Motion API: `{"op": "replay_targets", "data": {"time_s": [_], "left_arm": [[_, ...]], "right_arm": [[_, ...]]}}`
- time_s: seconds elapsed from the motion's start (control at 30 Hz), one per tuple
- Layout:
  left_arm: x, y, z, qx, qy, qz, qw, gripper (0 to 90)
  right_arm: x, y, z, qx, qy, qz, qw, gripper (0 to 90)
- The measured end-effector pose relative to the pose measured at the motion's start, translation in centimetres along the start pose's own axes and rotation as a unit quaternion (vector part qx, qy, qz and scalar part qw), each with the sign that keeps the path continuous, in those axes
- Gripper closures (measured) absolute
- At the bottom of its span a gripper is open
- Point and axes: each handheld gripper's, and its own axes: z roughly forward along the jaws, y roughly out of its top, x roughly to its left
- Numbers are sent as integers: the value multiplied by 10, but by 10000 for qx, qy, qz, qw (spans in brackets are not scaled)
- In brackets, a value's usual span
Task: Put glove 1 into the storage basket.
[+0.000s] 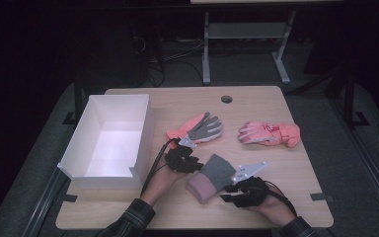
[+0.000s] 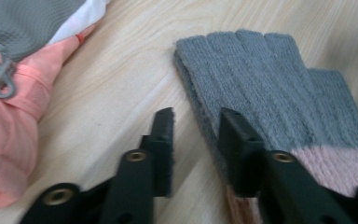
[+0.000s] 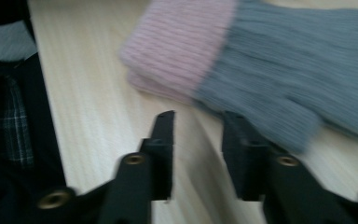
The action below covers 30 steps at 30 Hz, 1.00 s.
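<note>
A knit glove (image 1: 216, 173) with grey fingers and a pink cuff lies on the table near its front edge, between both hands. My left gripper (image 1: 196, 165) sits at the glove's left side with its jaws apart. In the left gripper view, my left gripper (image 2: 196, 116) has its right jaw resting by the edge of the knit glove (image 2: 261, 84), and no pad presses on it. My right gripper (image 1: 227, 193) lies at the cuff's right side. In the right gripper view, my right gripper (image 3: 198, 119) is open just short of the knit glove (image 3: 261, 60).
An orange and grey glove (image 1: 200, 129) lies behind the left hand, and its cuff and clip reach into the left gripper view (image 2: 9, 116). A pink ski glove (image 1: 269, 133) lies at the right. A white open box (image 1: 143, 133) stands at the left. A cable hole (image 1: 226, 98) marks the table's far edge.
</note>
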Motion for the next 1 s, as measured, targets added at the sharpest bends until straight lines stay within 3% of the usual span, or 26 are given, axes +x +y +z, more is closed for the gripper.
{"op": "replay_targets", "data": {"time_s": [0.23,0.37,0.43,0.53,0.6,0.73,0.83,1.0], "left_arm": [[-3,0,-10,38,-28,141,9999,371],[-2,0,-11,-9,-23,-36,10000,214],[-3,0,-12,-44,-29,-111,9999,178],[-7,1,-14,-156,-78,-171,9997,176],[-10,2,-15,-83,-172,-192,9996,152],[-18,5,-13,-31,-265,-72,9996,130],[-26,7,-6,49,-289,-21,9996,128],[-37,8,5,201,-277,154,9993,128]], "right_arm": [[-14,-18,-20,-248,-428,285,9984,340],[-25,-30,-29,-378,-581,518,9962,229],[-29,-35,-31,-421,-671,608,9950,173],[-33,-43,-36,-487,-963,641,9921,136],[-36,-48,-39,-586,-1201,640,9890,122],[-41,-55,-44,-673,-1492,810,9832,98],[-43,-56,-46,-669,-1628,883,9804,98],[-42,-53,-46,-777,-1649,796,9800,98]]}}
